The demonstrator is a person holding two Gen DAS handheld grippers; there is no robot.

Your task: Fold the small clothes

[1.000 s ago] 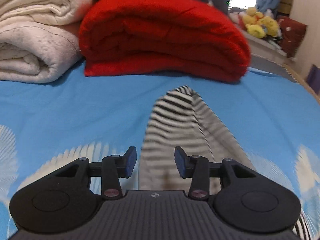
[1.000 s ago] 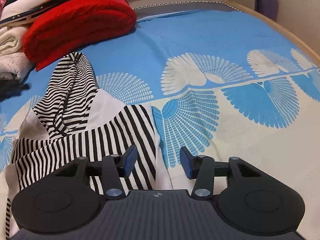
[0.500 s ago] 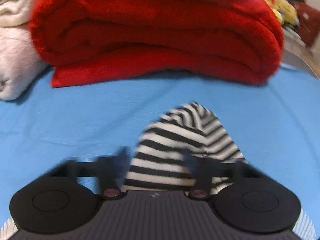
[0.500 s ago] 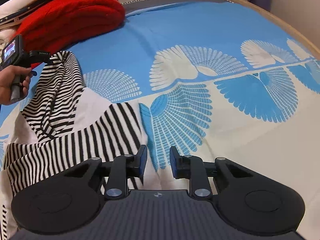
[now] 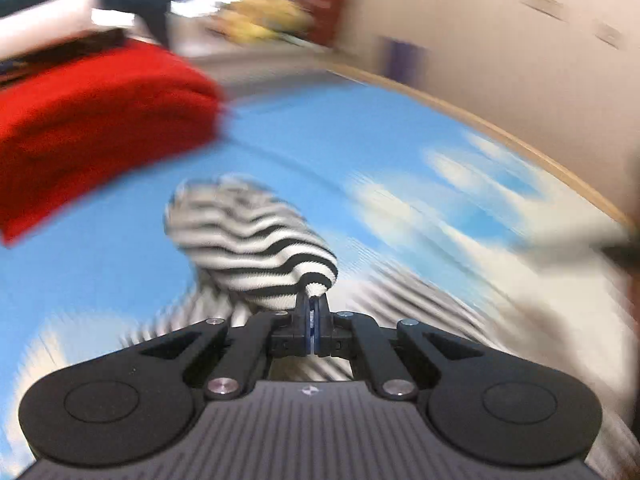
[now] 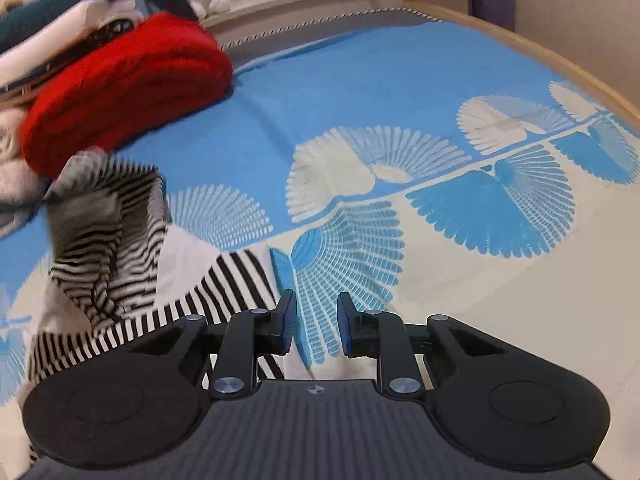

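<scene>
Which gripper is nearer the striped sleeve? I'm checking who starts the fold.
Left. The left gripper is shut on the striped sleeve, lifting its end. The right gripper sits apart with nothing between its fingers, over the bedspread.

Black-and-white striped garment (image 5: 256,248), red blanket (image 6: 128,92)

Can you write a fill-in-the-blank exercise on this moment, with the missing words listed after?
1. The left gripper is shut on a fold of the ____ striped garment.
2. The folded blanket beyond the garment is ____ in colour.
3. The right gripper has ____ pinched between its fingers.
4. Everything lies on a bedspread that is cream and ____, with a fan pattern.

Missing words: black-and-white; red; nothing; blue
</scene>
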